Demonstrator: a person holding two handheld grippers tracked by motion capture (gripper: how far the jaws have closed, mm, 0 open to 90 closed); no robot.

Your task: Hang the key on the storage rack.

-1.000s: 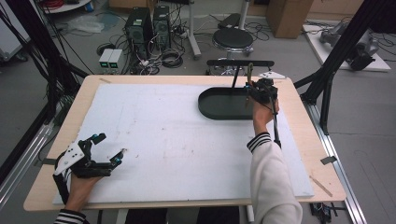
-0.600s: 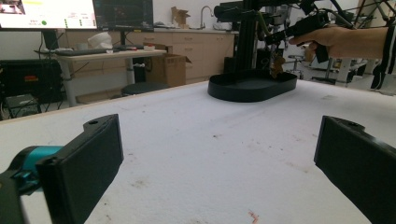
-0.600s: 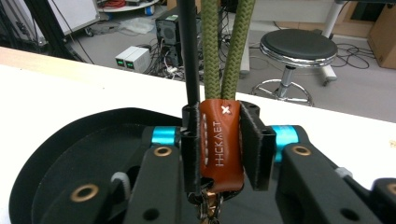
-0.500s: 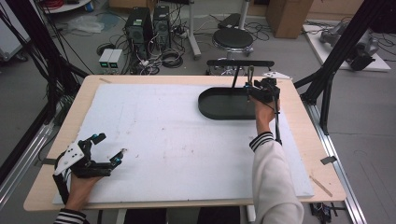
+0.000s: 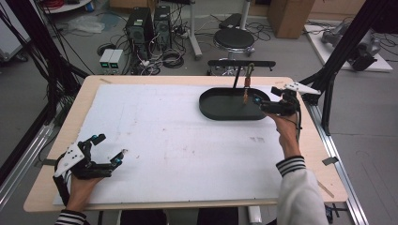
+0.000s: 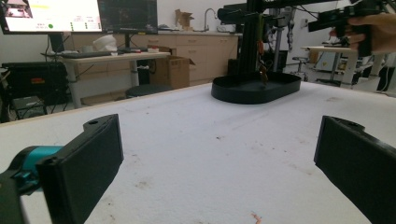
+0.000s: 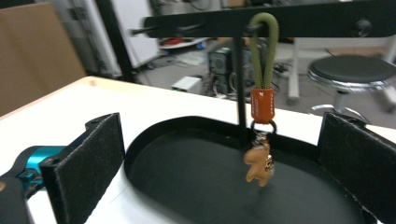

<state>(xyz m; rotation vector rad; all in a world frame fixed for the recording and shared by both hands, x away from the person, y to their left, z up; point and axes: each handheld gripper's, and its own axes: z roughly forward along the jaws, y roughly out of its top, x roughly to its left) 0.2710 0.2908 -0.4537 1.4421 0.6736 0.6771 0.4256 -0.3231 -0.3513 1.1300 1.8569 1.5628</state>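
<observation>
Keychain is hanging by its green loop from a peg on the crossbar of the black stand, its orange tag and small tan figure dangling just above the oval tray. In the high view it is seen at the tray's far right.

Right gripper is being held just beside the tray's right end; its jaws have just been opening and are standing wide, with nothing gripped. In the right gripper view the figure is sitting between the two pads but farther off, touched by neither.

Left gripper is being rested at the near-left corner of the white mat, jaws spread, empty, well apart from the stand.

Risks, as judged:
- Loop is being carried by the peg alone. How far onto the peg it is seated cannot be told, so any swing could be walking it off the tip.
- With jaws this wide and this close, the cord or figure could be getting clipped by a pad on pull-back, and the keychain dragged off into the tray.
- Stand could be getting nudged by the gripper body or trailing cable, being so near its edge.
</observation>
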